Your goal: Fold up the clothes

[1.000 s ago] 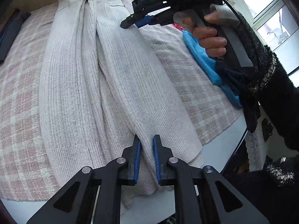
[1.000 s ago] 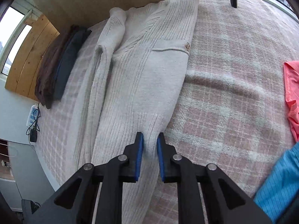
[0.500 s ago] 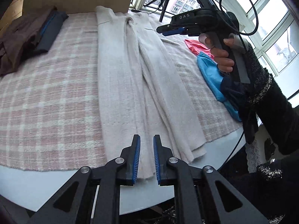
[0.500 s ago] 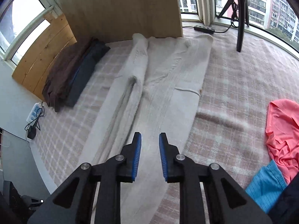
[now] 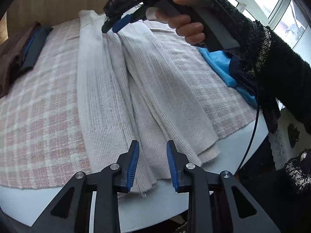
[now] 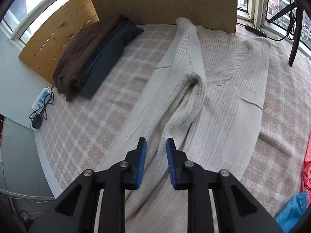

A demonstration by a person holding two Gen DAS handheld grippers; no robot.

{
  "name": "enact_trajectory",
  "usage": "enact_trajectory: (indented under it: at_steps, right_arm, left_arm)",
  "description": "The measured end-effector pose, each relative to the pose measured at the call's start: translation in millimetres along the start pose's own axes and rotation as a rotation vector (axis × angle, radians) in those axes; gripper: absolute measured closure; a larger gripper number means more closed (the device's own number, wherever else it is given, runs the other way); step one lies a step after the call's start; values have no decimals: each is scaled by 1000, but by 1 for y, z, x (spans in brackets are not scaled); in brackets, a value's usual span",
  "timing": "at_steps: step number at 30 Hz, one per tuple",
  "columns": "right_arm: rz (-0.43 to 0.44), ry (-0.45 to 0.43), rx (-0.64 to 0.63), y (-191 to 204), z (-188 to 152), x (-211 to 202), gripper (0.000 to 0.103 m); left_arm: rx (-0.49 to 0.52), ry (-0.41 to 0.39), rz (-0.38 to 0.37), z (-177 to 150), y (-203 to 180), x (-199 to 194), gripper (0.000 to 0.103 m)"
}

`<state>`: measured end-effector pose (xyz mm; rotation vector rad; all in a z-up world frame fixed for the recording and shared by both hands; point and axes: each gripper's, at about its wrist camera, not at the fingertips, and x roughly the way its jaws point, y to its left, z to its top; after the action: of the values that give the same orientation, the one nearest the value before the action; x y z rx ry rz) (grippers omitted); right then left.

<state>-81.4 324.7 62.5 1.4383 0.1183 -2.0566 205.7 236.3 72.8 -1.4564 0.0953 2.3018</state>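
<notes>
A cream ribbed knit cardigan lies lengthwise on a pink checked blanket, its sides and sleeves folded inward. My left gripper is open just above the hem at the near table edge, holding nothing. My right gripper is open over the folded sleeve in the cardigan's middle, empty too. In the left wrist view the right gripper, held by a hand in a black sleeve, hovers above the collar end.
Folded brown and dark blue clothes are stacked at the far left beside a wooden board. A blue garment and a coral one lie on the right. A power strip sits at the left edge. A tripod leg stands far right.
Both grippers have opened wider. The left one dropped closer to the cardigan's hem; the right one moved down and forward over the folded sleeve.
</notes>
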Motion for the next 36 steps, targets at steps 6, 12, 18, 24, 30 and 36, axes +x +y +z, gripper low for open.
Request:
enact_trajectory:
  at_steps: [6,12,18,24,30,36]
  right_arm:
    - [-2,48,161,-34,28,23,66]
    - [46,51,263,-40,43,21,66]
    - [49,96,207,-22,54,21,66]
    - [70,142,254,-30,52,40,66]
    - [32,143,169,-27,55,41,93]
    - [-3,144,70,-25,46,49,91]
  left_arm:
    - [26,35,78,2,6,20,79]
    - [-8,34,54,1,16,20,94]
    - [-28,29,37,1,19,22,97]
    - [-67,31,-3,2,26,23,98]
    - [-90,28,-71,4,30,7,100]
    - [-53,94,-126,9,16,21,101]
